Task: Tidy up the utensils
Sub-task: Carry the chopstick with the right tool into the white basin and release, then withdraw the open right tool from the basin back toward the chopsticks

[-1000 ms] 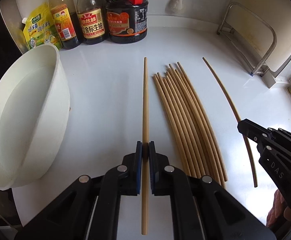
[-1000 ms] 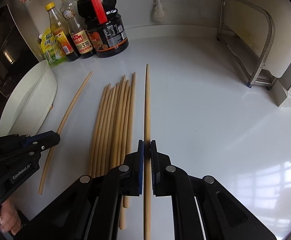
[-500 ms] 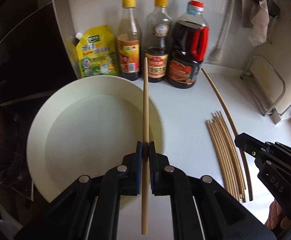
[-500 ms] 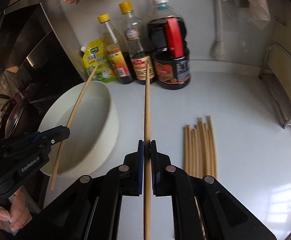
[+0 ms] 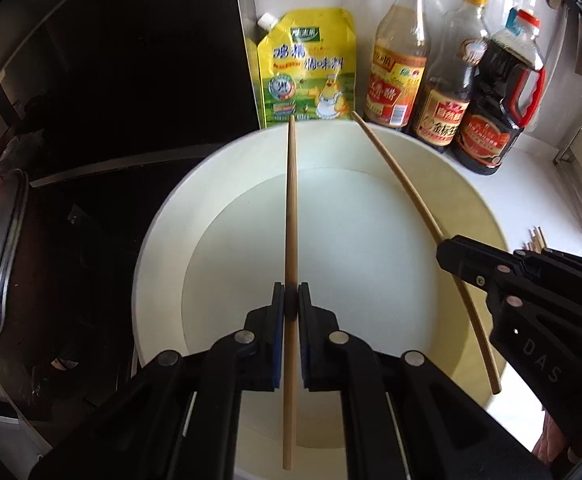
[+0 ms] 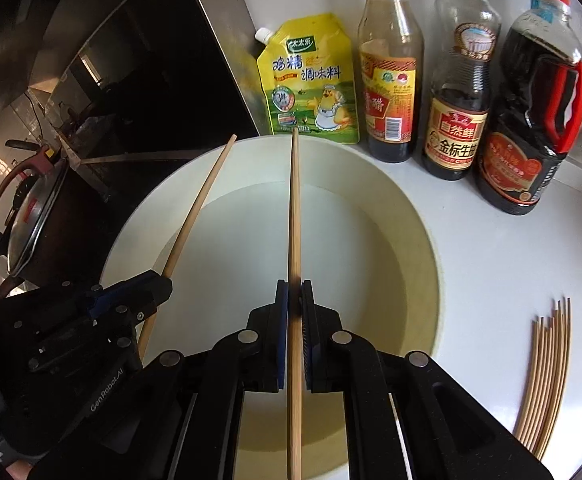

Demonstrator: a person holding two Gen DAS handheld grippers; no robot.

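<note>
Both chopsticks have been carried from the table to above the white bowl (image 5: 487, 240); a chopstick is clenched in each gripper's jaws: left gripper (image 5: 290, 300), right gripper (image 6: 294, 300). Nothing is seen inside the bowl.

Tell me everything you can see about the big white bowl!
The white bowl is big, round and deep, with a smooth plain rim, and looks like plastic. It sits upright on the white counter, next to the stove and in front of a yellow pouch and three sauce bottles. Nothing lies inside it. Two grippers each hold a chopstick in the air above it; neither seems to touch it.
</note>
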